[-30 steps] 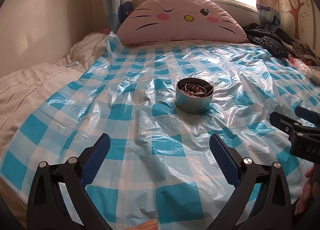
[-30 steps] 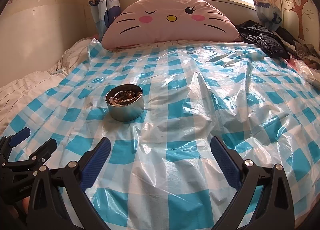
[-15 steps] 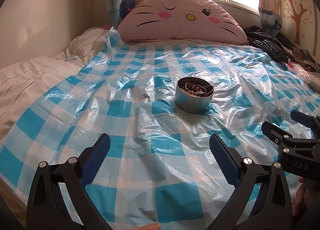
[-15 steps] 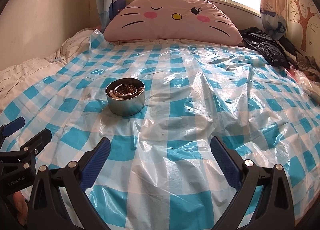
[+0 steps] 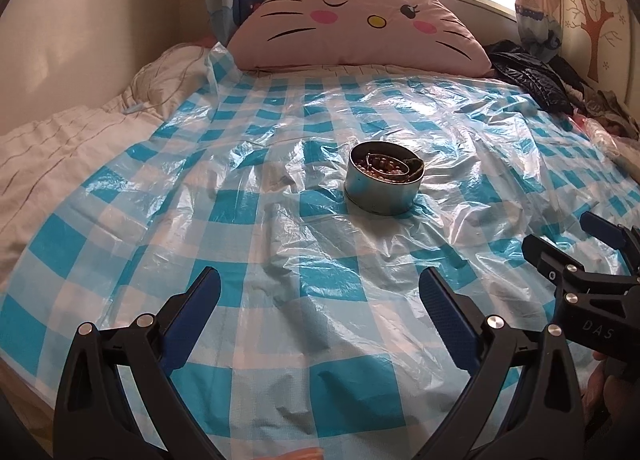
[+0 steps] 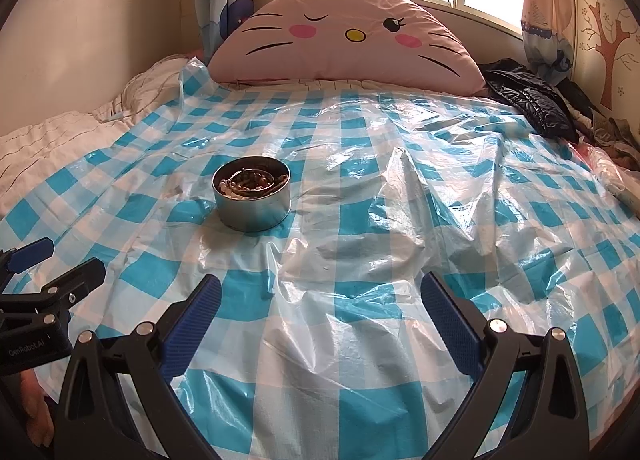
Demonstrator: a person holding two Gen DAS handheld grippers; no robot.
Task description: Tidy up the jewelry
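A round metal tin [image 5: 383, 184] stands upright on the blue-checked plastic sheet, filled with beads and jewelry [image 5: 387, 168]. It also shows in the right wrist view [image 6: 252, 199], with its jewelry [image 6: 250, 181]. My left gripper [image 5: 320, 292] is open and empty, well short of the tin. My right gripper [image 6: 321, 294] is open and empty, to the right of the tin and nearer the bed's front. Each gripper shows at the edge of the other's view: the right gripper [image 5: 568, 244] and the left gripper [image 6: 60, 260].
A blue-checked plastic sheet [image 5: 280, 244] covers the bed, crumpled into ridges [image 6: 404, 187]. A pink cat-face pillow [image 6: 344, 43] lies at the head. Black clothing [image 6: 528, 99] is piled at the far right. White bedding [image 5: 60, 139] lies on the left. A window is behind.
Both grippers have risen and tilted slightly; the tin sits a little lower in both views. Jaws stay open. The tin has not moved.
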